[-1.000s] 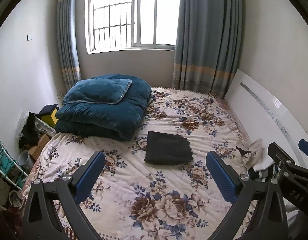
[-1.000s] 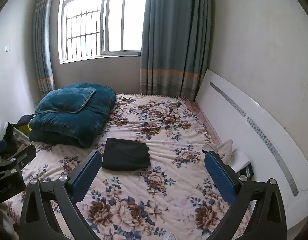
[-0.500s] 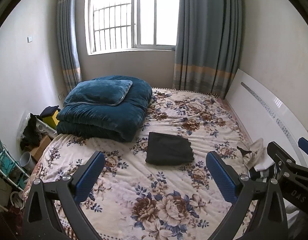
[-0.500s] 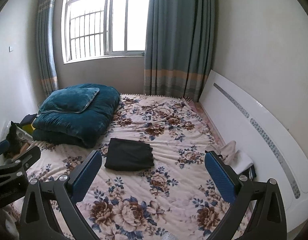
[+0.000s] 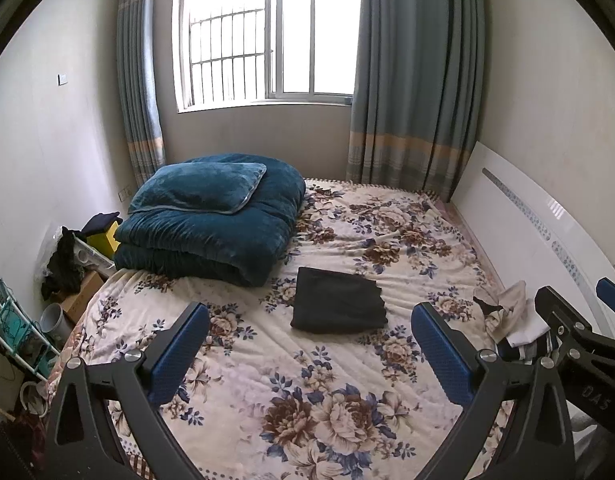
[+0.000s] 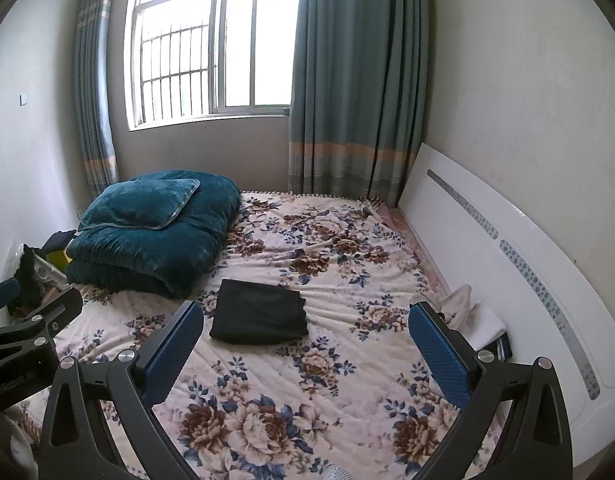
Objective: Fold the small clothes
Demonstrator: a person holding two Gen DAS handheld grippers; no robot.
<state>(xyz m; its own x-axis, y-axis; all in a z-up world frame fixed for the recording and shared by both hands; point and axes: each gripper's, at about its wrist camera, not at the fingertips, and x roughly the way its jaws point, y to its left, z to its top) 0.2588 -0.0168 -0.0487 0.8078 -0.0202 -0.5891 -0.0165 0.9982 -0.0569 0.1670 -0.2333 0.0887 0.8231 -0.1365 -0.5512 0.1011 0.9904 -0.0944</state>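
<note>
**Bedroom inventory: one folded garment on the bed, both grippers empty**

- Folded dark garment (image 5: 338, 305): a flat, neat rectangle near the middle of the bed (image 5: 267, 364), lying on the floral bedspread just in front of the quilt stack. No label or print can be seen on it.
- Unfolded clothes pile (image 5: 513, 314): cream, white and dark pieces heaped at the bed's right edge, against the white headboard (image 5: 519, 236).
- Left gripper (image 5: 309, 354): held above the bed's near edge, blue-padded fingers (image 5: 179, 350) spread wide apart, grasping nothing.
- Right gripper (image 6: 305, 354): likewise over the near edge, fingers (image 6: 437, 354) released and wide, nothing between them. Its black body shows at the right of the left wrist view, with raised lettering that seems to read "DAS"; the lettering on the left gripper's body, seen in the right wrist view, is too blurred to read.
- Teal quilt (image 5: 211, 236): folded thick at the bed's far left corner, a matching pillow (image 5: 199, 188) lying on top.
- Window (image 5: 267, 36): barred on its left pane, flanked by blue-grey curtains (image 5: 419, 80) with a pale orange band.
- Floor clutter (image 5: 73, 264) beside the bed's left edge: a yellow box, dark clothing, a cardboard box.
</note>
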